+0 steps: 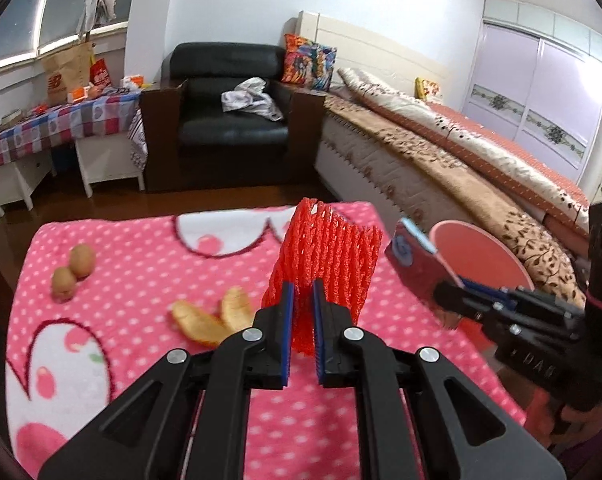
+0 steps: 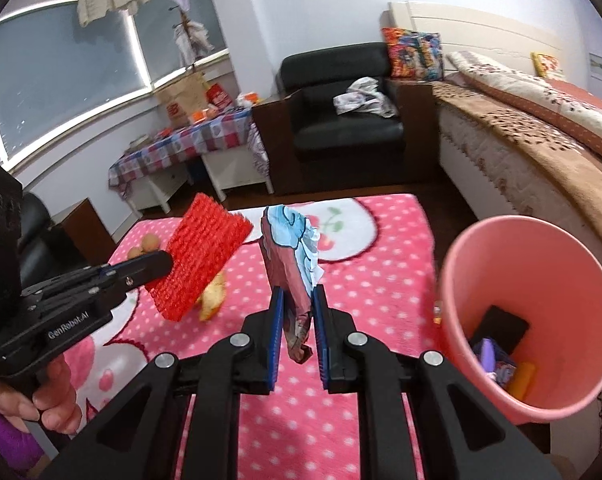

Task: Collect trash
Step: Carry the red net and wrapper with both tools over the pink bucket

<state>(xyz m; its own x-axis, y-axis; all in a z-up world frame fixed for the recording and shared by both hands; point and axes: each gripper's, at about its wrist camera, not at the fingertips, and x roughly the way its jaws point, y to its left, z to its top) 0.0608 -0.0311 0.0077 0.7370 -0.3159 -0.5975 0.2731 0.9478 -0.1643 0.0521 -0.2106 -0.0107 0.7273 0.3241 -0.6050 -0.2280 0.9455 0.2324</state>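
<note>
My left gripper (image 1: 303, 292) is shut on a red foam fruit net (image 1: 329, 252), held upright above the pink dotted blanket (image 1: 141, 280). My right gripper (image 2: 297, 296) is shut on a crumpled snack wrapper (image 2: 291, 256), blue and dark red, lifted off the blanket (image 2: 381, 280). The pink bin (image 2: 533, 320) stands to the right of the table and holds several pieces of trash. In the left wrist view the right gripper (image 1: 445, 292) carries the wrapper (image 1: 411, 256) in front of the bin (image 1: 485, 256). The right wrist view shows the left gripper (image 2: 165, 266) with the net (image 2: 201, 256).
Orange peel (image 1: 217, 314) and two brown nuts (image 1: 73, 270) lie on the blanket. A black armchair (image 1: 229, 120) with cloth on it, a checkered side table (image 1: 61, 124) and a bed (image 1: 461, 148) stand behind. A hand (image 2: 49, 404) grips the left handle.
</note>
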